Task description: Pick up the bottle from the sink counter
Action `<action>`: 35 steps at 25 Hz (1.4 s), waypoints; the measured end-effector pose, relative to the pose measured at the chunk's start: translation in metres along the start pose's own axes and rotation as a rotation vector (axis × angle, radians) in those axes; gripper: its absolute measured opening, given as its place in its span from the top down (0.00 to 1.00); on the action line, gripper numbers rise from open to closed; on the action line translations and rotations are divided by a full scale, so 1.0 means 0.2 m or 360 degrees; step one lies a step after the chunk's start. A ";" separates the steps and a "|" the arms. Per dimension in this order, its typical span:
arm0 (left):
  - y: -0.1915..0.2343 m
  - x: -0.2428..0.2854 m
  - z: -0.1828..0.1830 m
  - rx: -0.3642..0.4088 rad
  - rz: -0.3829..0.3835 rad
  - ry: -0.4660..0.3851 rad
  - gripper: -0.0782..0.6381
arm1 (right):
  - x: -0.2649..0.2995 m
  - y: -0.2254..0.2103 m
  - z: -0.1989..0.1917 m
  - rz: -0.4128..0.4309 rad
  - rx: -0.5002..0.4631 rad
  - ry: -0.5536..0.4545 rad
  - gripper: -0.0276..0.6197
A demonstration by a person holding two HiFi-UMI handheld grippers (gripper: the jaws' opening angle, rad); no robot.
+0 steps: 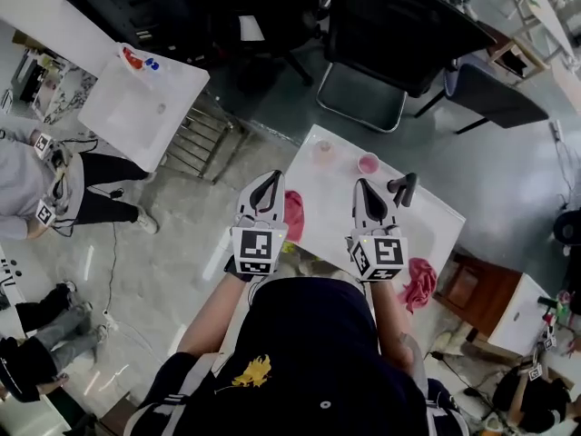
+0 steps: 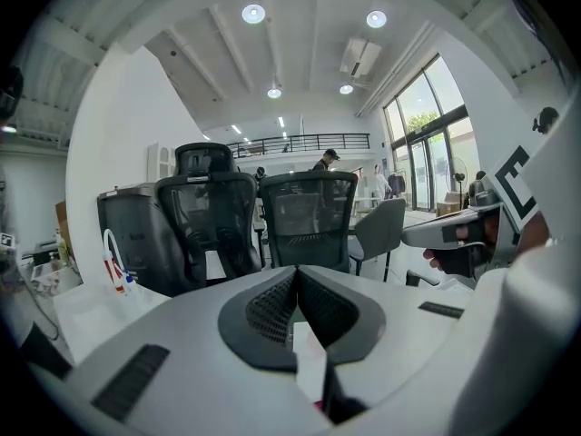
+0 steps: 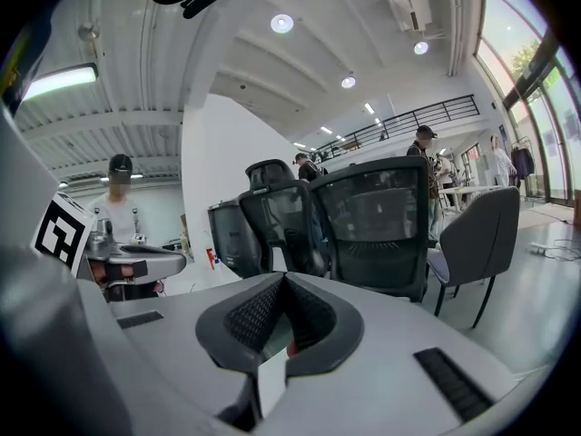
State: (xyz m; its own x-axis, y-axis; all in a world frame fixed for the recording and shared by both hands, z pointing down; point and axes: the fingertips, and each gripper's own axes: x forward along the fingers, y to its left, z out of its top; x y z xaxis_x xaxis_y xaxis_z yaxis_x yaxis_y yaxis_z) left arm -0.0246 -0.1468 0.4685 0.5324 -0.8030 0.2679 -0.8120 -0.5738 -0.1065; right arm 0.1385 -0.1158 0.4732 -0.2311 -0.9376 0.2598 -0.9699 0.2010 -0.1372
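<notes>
White surface [image 1: 329,209] right in front of the person, and both tools are up over its near end. The left hand-held gripper [image 1: 269,180] hovers above the surface's left edge with its jaws pressed together and nothing between them; its own view shows the dark pads [image 2: 272,302] meeting at the tip, with only black mesh chairs [image 2: 307,218] beyond. The right hand-held gripper [image 1: 366,189] hangs over the middle of the surface beside its partner, jaws also closed and empty, and the right gripper view confirms it [image 3: 283,282]. What looks like the bottle [image 1: 324,153], pale and translucent from above, stands at the far end of the surface, ahead of both tools and touched by neither. A pink cup [image 1: 368,163] sits just beside it. A black faucet [image 1: 402,189] rises at the surface's right side, near the right tool's tip. One pink cloth [image 1: 294,214] lies on the surface's left part, next to the left tool, and a second pink cloth [image 1: 419,282] droops off the near right corner. A black office chair [image 1: 399,25] stands beyond the surface's far end.
</notes>
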 end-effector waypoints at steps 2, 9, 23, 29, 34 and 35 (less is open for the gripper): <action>0.03 0.02 -0.01 -0.0008 -0.0003 -0.0006 0.86 | 0.04 0.00 0.01 -0.0006 -0.0022 -0.0001 0.92; 0.11 0.05 -0.16 -0.0050 -0.0039 0.0063 0.86 | 0.13 0.04 -0.06 -0.0033 -0.0078 0.0090 0.92; 0.16 0.14 -0.40 -0.0176 -0.0042 0.0136 0.86 | 0.43 0.00 -0.29 -0.0086 -0.0079 0.0145 0.92; 0.18 0.19 -0.41 -0.0145 -0.0030 0.0132 0.86 | 0.58 -0.05 -0.40 -0.0124 -0.0076 0.0180 0.91; 0.15 0.19 -0.42 -0.0148 -0.0031 0.0125 0.86 | 0.71 -0.07 -0.56 -0.0122 -0.0056 0.0252 0.70; 0.15 0.19 -0.43 -0.0147 -0.0031 0.0128 0.86 | 0.74 -0.07 -0.59 -0.0110 -0.0043 0.0270 0.63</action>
State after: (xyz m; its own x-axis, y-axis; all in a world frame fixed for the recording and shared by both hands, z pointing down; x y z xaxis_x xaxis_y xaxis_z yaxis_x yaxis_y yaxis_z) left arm -0.0496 -0.1814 0.5572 0.5302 -0.7744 0.3452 -0.8224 -0.5688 -0.0130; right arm 0.1092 -0.2231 0.6258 -0.1710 -0.8887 0.4253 -0.9851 0.1475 -0.0879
